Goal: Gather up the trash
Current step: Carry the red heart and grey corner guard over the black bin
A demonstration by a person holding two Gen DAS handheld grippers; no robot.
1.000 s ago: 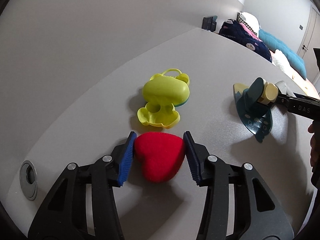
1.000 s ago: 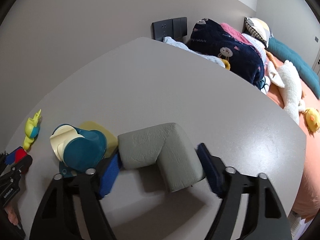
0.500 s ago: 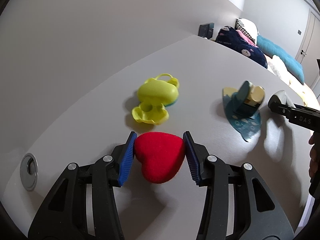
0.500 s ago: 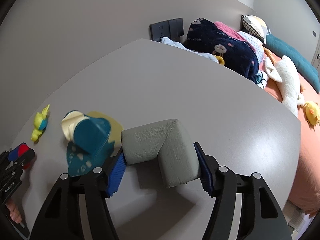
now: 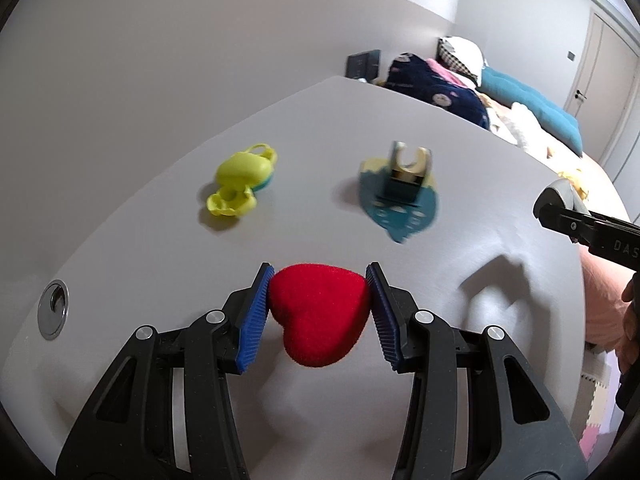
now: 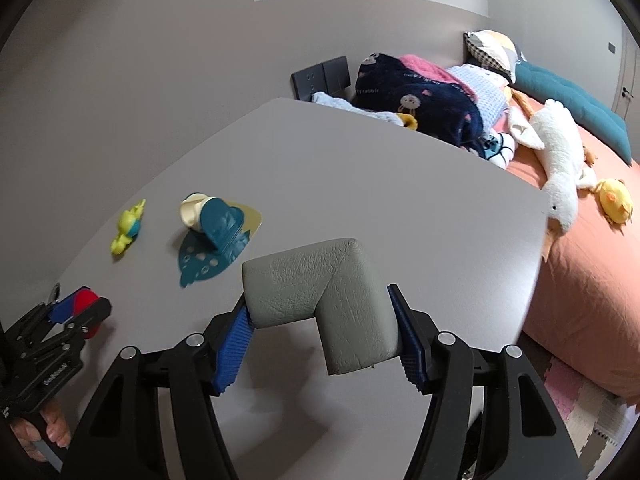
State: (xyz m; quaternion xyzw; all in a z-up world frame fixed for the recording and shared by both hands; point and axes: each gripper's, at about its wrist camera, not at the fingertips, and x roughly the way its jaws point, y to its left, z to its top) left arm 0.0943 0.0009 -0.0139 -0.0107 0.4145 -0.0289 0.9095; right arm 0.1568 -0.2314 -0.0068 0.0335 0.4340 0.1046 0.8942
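Your left hand-held gripper (image 5: 318, 312) is clamped on the red heart (image 5: 320, 314), which looks like light, soft foam; its pads press the two lobes and it hangs above the worktop (image 5: 460, 168), near its front edge. Your right hand-held gripper (image 6: 322, 338), whose jaws have just been closing, grips the grey corner guard (image 6: 324, 292) across its bent arms; it looks spongy and light, so squeeze gently. The yellow toy (image 5: 240, 180) and the teal holder (image 5: 400, 196) lie further back toward the wall

right tongs (image 6: 322, 330) clamped onto grey corner guard (image 6: 320, 300), both tongs lifted
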